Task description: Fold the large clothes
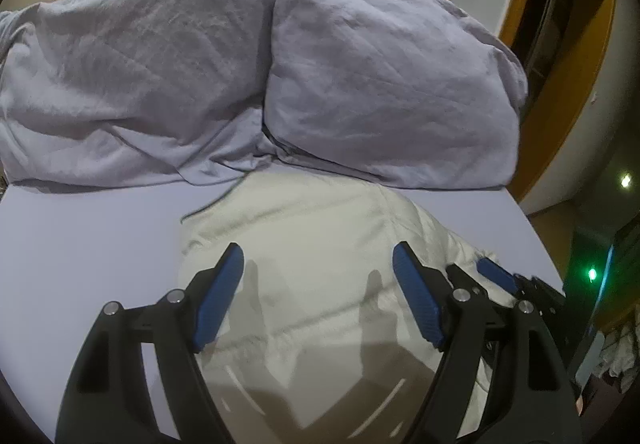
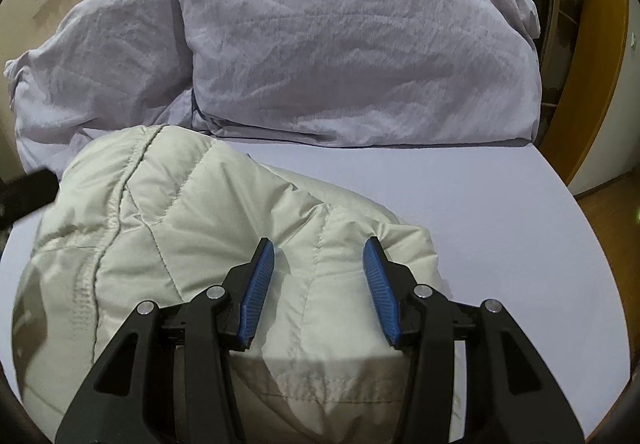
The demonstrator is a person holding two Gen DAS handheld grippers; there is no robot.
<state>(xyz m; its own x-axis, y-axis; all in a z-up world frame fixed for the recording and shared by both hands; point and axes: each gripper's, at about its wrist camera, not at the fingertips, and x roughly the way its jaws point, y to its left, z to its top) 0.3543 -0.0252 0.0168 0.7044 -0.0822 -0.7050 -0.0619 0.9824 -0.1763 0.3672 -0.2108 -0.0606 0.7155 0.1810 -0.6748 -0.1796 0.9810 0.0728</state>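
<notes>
Lavender sheet [image 1: 80, 244] covers the bed, with two rumpled lavender pillows [image 1: 380, 83] propped against the beige wall at the far side. On the near part of the sheet lies a cream quilted puffer jacket [image 2: 192, 211], bunched into a puffy mound. Over its left part the left gripper [image 1: 318, 284] hangs with its jaws spread wide, gripping nothing. Over its right part the right gripper [image 2: 319, 276] is released too, blue pads [image 2: 256, 296] apart with only loose padding between them.
</notes>
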